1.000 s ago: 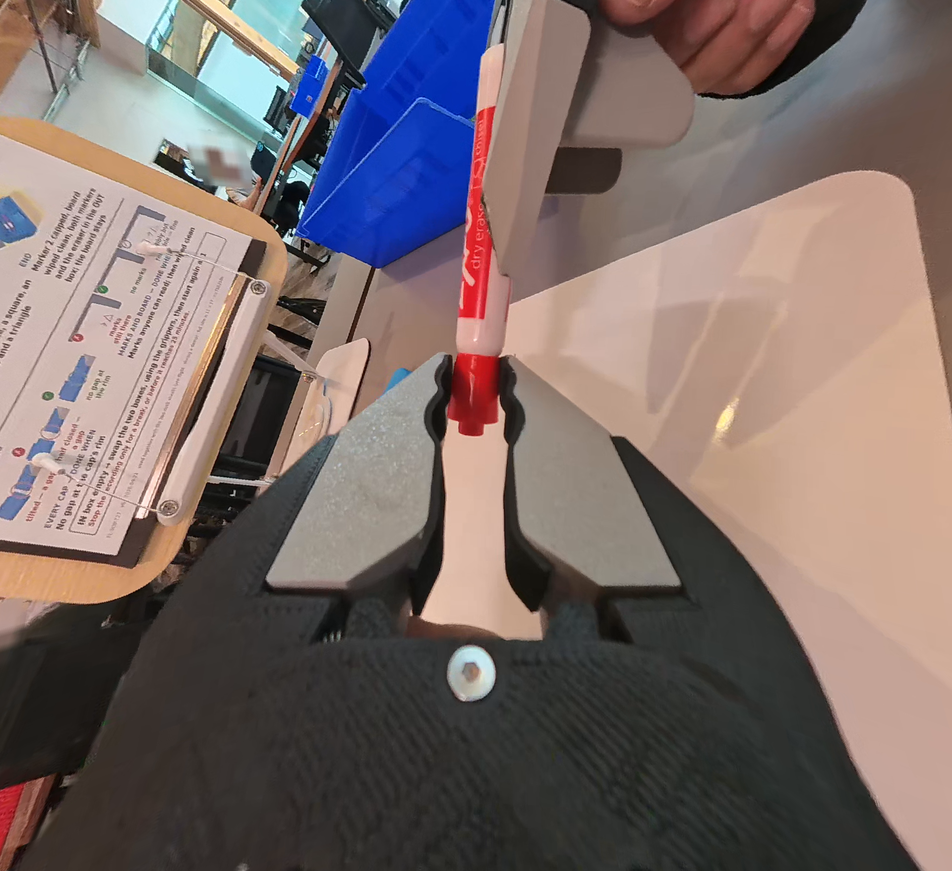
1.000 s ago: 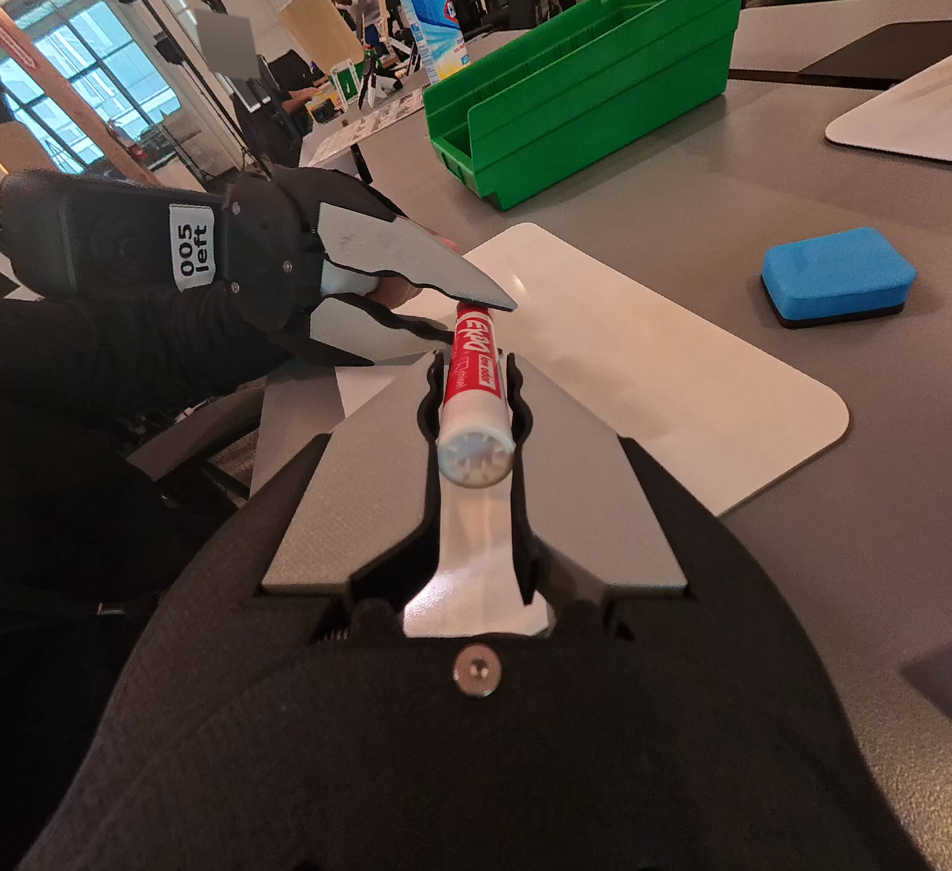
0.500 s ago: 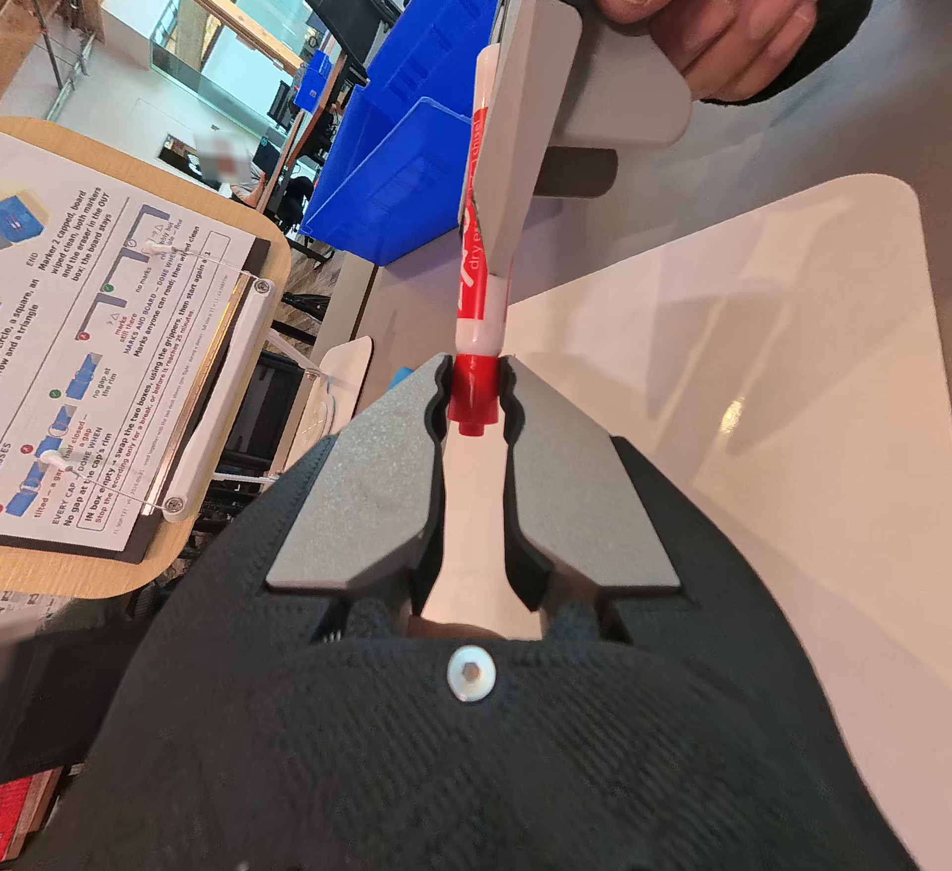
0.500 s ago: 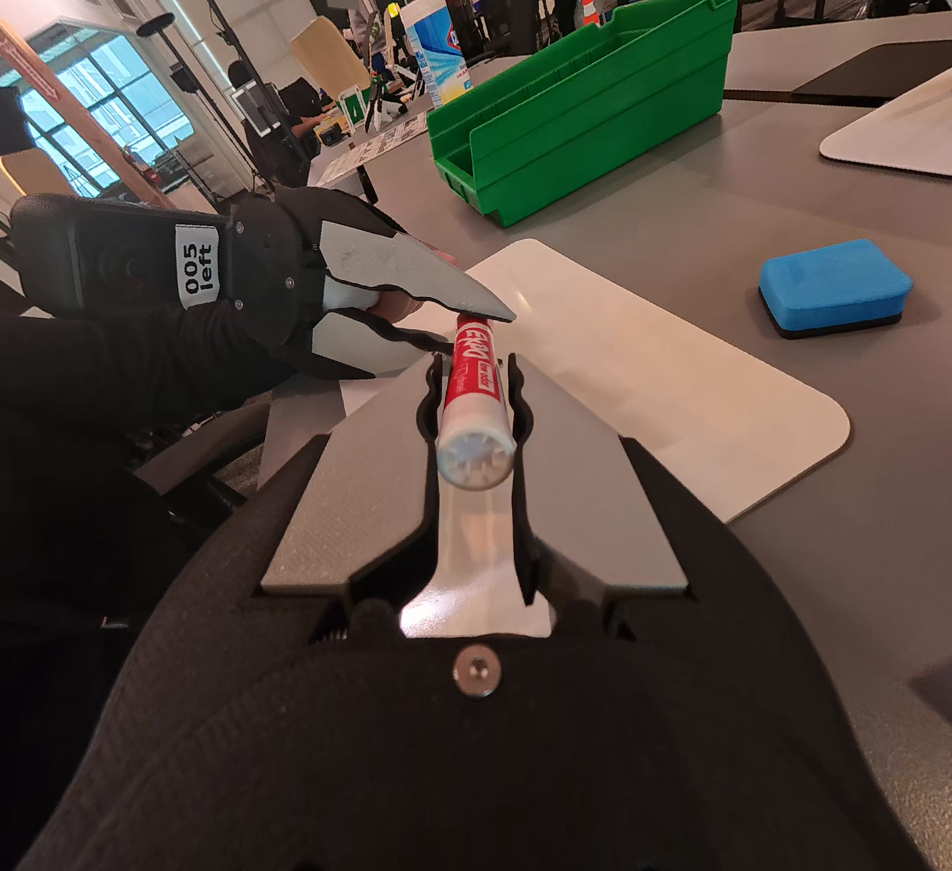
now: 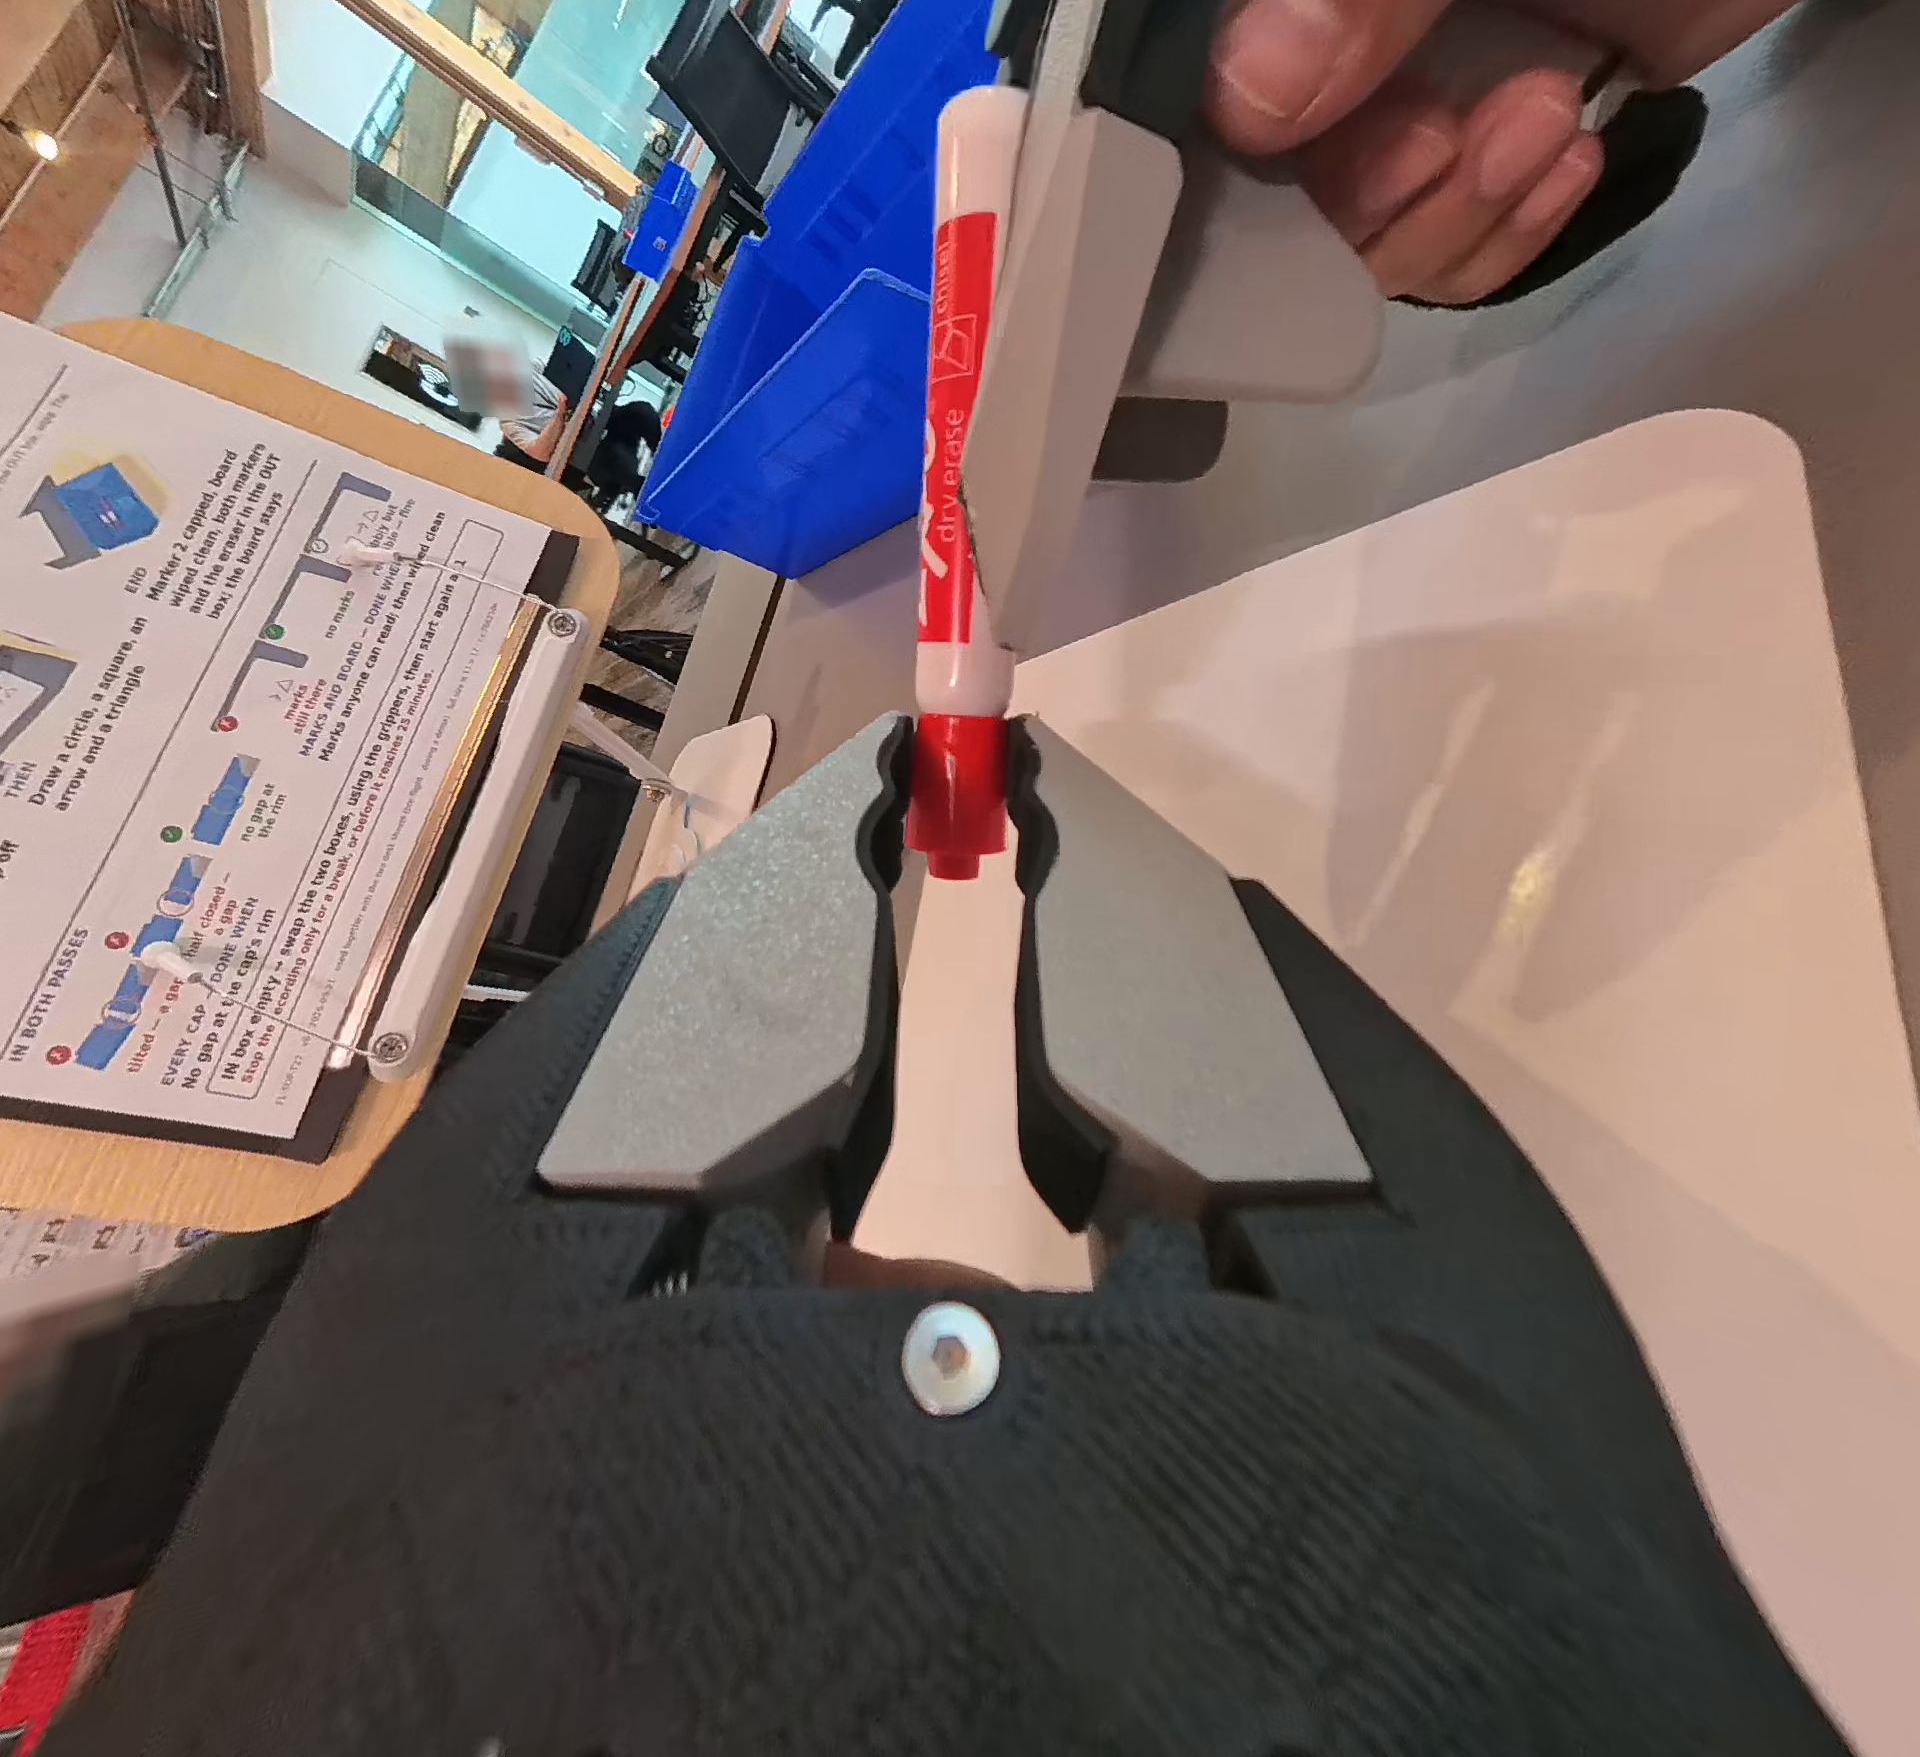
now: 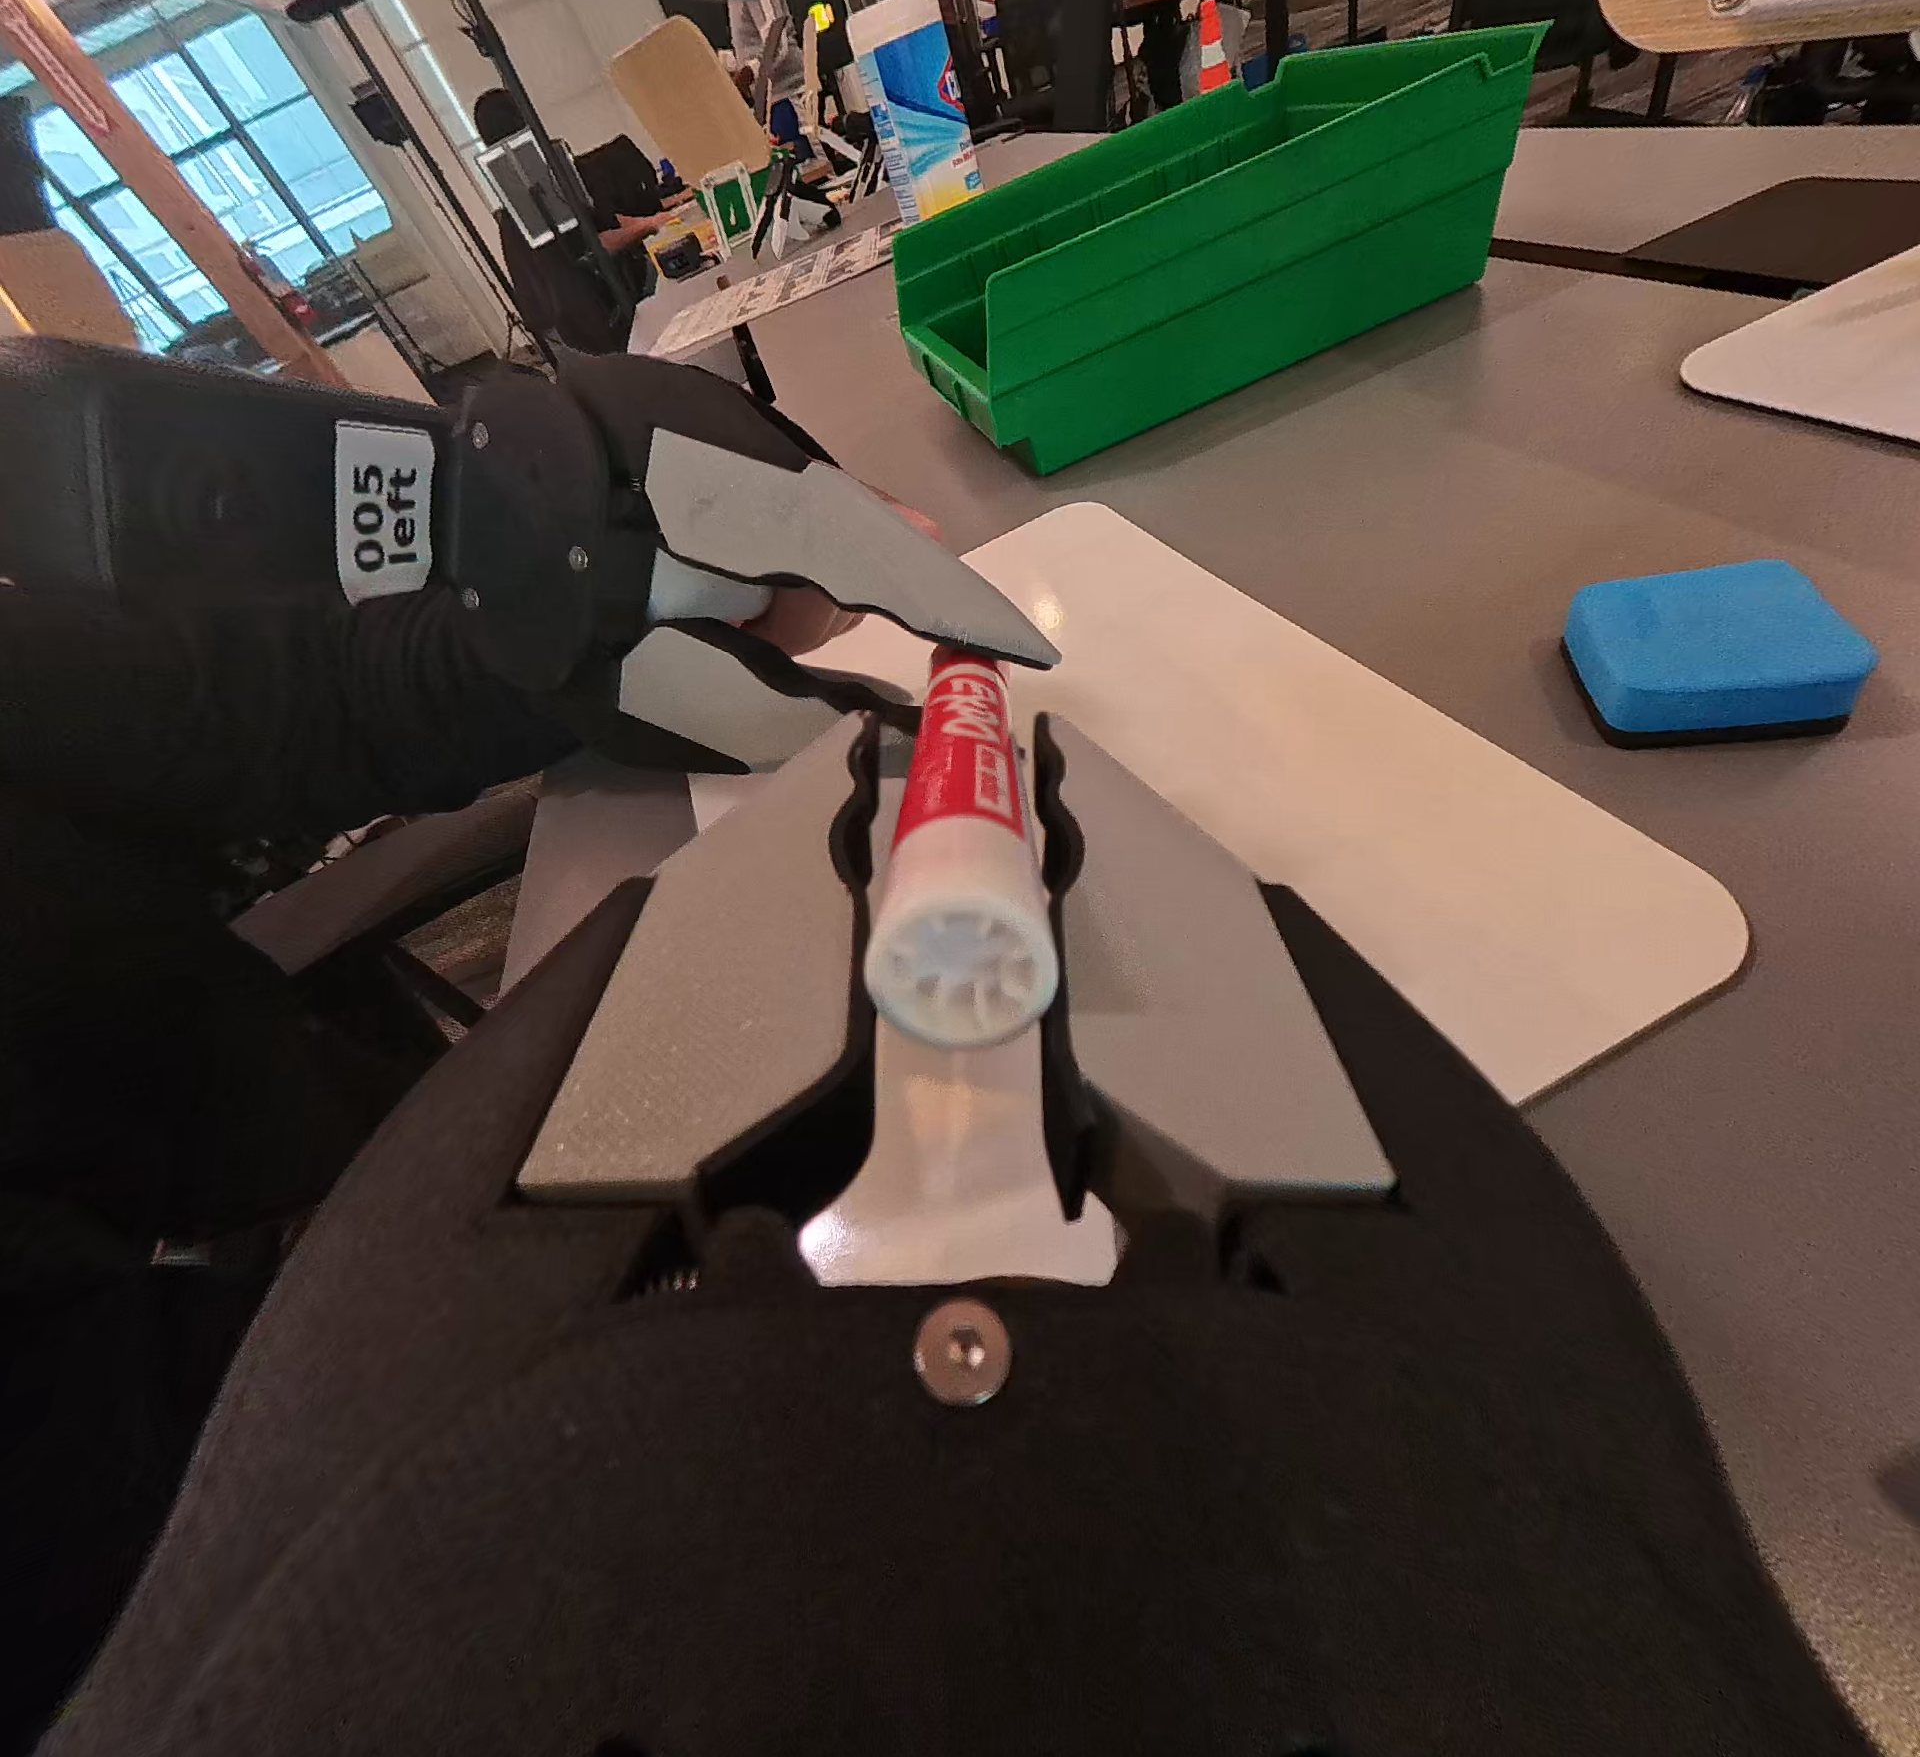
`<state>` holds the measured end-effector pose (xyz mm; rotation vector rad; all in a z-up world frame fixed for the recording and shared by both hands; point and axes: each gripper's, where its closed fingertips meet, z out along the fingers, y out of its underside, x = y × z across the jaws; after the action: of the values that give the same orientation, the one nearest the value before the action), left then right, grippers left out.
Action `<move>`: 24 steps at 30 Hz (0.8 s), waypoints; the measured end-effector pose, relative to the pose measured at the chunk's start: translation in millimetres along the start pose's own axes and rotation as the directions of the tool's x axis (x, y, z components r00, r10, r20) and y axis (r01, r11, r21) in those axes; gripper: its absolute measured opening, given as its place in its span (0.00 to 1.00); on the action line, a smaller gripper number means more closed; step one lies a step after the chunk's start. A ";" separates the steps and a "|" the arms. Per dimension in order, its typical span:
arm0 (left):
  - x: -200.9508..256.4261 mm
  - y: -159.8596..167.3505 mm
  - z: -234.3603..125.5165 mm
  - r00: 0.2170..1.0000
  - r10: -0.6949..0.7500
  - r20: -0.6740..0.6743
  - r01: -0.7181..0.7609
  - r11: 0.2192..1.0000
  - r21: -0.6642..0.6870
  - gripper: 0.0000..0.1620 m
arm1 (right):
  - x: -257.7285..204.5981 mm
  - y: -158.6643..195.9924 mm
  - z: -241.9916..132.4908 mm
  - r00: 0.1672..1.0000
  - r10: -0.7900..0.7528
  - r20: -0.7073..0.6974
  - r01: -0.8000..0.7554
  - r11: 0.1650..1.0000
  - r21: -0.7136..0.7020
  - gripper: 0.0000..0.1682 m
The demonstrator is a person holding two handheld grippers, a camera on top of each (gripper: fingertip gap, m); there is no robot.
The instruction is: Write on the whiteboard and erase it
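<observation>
Whiteboard (image 6: pixel 1299 803): white, rounded corners, lying flat on grey table (image 6: pixel 1351 481); writing face bare and glossy. Far and right edges have open tabletop beyond them.
Marker (image 6: pixel 961 793): red-and-white dry-erase type, held in the air above the board's near-left part, shared by both grippers.
Right gripper (image 6: pixel 951 772): fingers clamped on the marker's white barrel, blunt tail end toward the camera.
Left gripper (image 5: pixel 956 772): fingers closed on the red cap (image 5: pixel 954 798), still seated on the barrel.
Eraser (image 6: pixel 1720 653): blue with black base, on the table right of the board, apart from it.
Green bin (image 6: pixel 1226 253): beyond the board's far edge, apart.
Blue bin (image 5: pixel 821 377): table edge, beyond the board in the left wrist view.
Instruction sheet (image 5: pixel 208 720): on wooden stand, left.
Room: open workspace, desks, windows.
</observation>
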<state>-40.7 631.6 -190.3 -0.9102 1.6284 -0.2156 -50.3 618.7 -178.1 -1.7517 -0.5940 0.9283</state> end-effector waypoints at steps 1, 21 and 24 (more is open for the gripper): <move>0.3 0.4 0.1 1.000 0.015 0.004 -0.015 1.000 -0.003 0.10 | -0.6 -0.6 -0.2 1.000 0.003 0.005 -0.003 1.000 0.002 0.17; 3.8 -10.2 -1.4 0.993 0.106 0.046 -0.107 0.994 0.019 0.10 | -3.3 3.1 5.0 1.000 0.002 0.012 -0.002 1.000 -0.021 0.20; 3.4 -10.7 -1.3 0.994 0.098 0.048 -0.099 0.995 0.017 0.10 | -2.7 4.6 5.4 1.000 -0.003 0.005 0.003 1.000 -0.030 0.18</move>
<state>-37.2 621.6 -186.1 -0.8122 1.6210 -0.1400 -56.4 618.0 -182.5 -1.7759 -0.6163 0.9262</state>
